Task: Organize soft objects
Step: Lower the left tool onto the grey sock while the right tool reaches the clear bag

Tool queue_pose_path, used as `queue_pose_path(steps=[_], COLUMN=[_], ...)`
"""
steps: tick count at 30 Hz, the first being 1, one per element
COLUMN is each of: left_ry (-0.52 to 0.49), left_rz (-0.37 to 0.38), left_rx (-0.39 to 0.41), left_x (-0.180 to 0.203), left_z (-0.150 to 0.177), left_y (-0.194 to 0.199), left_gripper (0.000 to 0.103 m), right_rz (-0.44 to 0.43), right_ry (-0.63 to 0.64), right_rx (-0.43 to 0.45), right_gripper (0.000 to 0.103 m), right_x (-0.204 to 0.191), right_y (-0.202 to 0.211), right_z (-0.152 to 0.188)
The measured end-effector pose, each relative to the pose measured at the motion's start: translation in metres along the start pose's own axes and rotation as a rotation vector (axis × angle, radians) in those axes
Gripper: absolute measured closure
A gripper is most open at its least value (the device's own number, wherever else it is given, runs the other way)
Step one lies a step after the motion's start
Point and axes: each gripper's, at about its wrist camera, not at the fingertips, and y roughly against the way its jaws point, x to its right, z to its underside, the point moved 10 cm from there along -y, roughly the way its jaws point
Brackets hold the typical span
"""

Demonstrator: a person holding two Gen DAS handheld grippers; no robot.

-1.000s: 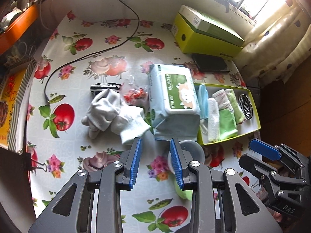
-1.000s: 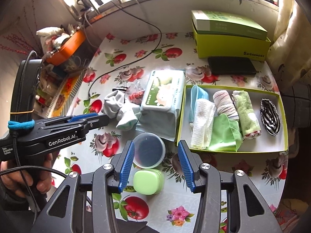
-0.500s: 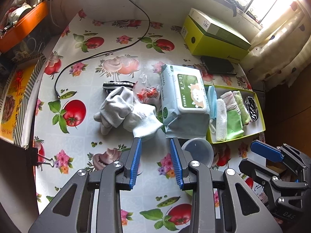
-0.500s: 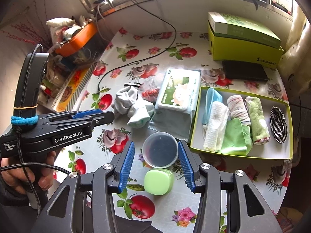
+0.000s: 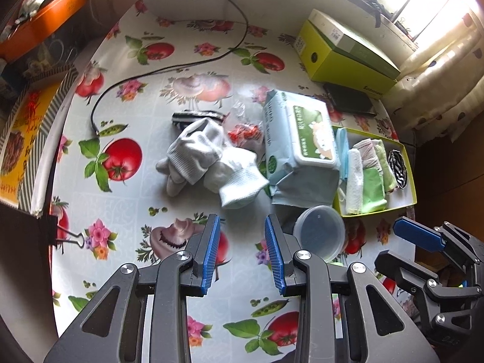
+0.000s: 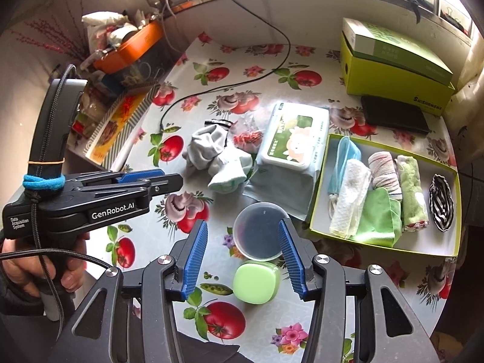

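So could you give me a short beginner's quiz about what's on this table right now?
1. True or false: the white gloves already lie inside the green tray.
2. What stands directly beside the tray, between it and the gloves?
A. an orange bowl
B. the wet wipes pack
C. a kettle
3. Fill in: the left hand-held gripper and the right hand-held gripper are both ____, holding nothing.

Key
1. False: they lie in a heap on the tablecloth.
2. B.
3. Open. The right one's jaws have just been opening, with only the round lidded tub in view below them.
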Motion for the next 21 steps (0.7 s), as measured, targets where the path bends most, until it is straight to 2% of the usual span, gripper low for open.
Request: queue_pose_path(steps=[11, 21], left_ry=[0.102, 0.156], left_rz=[0.001, 0.013], left_rx=[-0.031, -0.04], left_x=[-0.04, -0.064], left_z=[0.01, 0.001], left_y=[-0.009, -0.019], left_gripper=[0.071, 0.071], right_rz=[-0.023, -0.018], right_ry=[0.028, 0.038], right_rx=[-0.05, -0.073], right_gripper=[0.053, 0.05], right_x=[-0.013, -0.018], right_y=[-0.016, -0.029], right_z=[0.001, -0.01])
